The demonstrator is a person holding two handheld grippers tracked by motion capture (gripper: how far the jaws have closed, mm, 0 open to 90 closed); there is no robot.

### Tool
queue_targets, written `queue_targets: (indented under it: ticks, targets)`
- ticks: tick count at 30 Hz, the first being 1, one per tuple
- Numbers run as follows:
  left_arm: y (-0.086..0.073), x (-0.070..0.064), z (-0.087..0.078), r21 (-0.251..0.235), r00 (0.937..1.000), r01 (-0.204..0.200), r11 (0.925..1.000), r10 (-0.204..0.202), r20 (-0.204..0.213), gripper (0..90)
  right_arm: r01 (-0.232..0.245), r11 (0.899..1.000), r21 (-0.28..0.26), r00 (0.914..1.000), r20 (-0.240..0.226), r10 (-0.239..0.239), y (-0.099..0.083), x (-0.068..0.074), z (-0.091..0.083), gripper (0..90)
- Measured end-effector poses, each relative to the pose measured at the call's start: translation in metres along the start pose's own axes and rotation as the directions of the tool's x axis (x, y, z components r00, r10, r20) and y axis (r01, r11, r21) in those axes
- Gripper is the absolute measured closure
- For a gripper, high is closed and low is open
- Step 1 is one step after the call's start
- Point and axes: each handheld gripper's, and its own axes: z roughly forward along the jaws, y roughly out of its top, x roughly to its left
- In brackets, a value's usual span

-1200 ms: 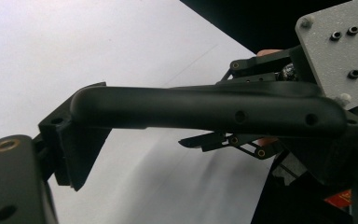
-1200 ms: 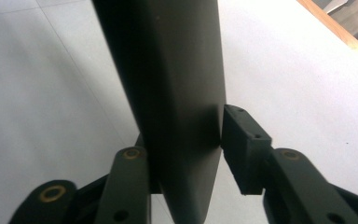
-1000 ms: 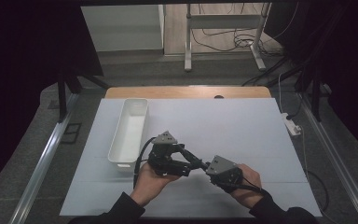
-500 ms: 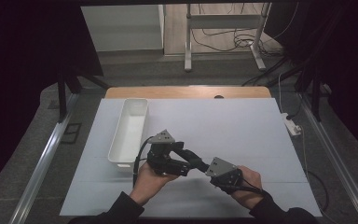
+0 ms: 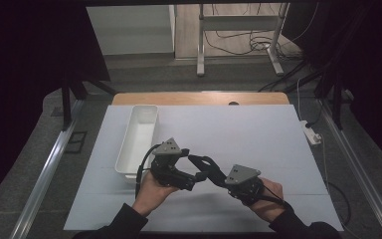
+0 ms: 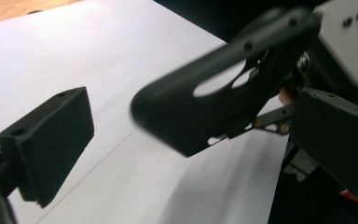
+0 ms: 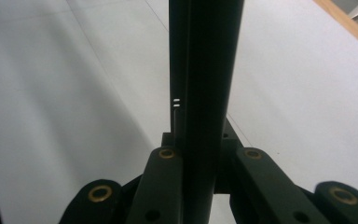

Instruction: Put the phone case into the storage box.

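Near the front edge of the white table [image 5: 258,134], a person holds a gripper in each hand, and the two tools meet just left of the table's middle. The left gripper [image 5: 199,175] sits in the left hand [image 5: 151,188], with its grey three-cornered plate on top, and points to the right; its jaws stand wide apart, as the left gripper view makes plain, where one padded jaw shows at the lower left and the other at the right edge. The right gripper [image 5: 201,162], held in the right hand [image 5: 268,196], reaches leftward and away from the person, so that its tip lies between the left gripper's spread jaws; in the left gripper view its black jaw with oval cut-outs crosses the gap. The right gripper's own jaws are pressed together, flat against each other with nothing between them, as the right gripper view shows. A white oblong tray [image 5: 129,154] stands on the table just left of the left gripper, running from near to far, close to the left hand.
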Motion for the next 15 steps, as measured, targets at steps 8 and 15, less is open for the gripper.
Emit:
queue_targets:
  ticks: [8, 15]
  targets:
    - [-0.006, 0.005, -0.006, 0.026, 0.9989, -0.046, 0.9986, 0.046, -0.013, 0.0, -0.067, 0.998, -0.022, 0.995, -0.076, 0.065, -0.003, -0.006, -0.006, 84.3]
    - [-0.008, 0.006, -0.011, 0.028, 0.9976, -0.066, 0.9974, 0.067, -0.019, 0.0, -0.093, 0.995, -0.045, 0.9883, -0.125, 0.087, -0.006, -0.01, -0.012, 84.3]
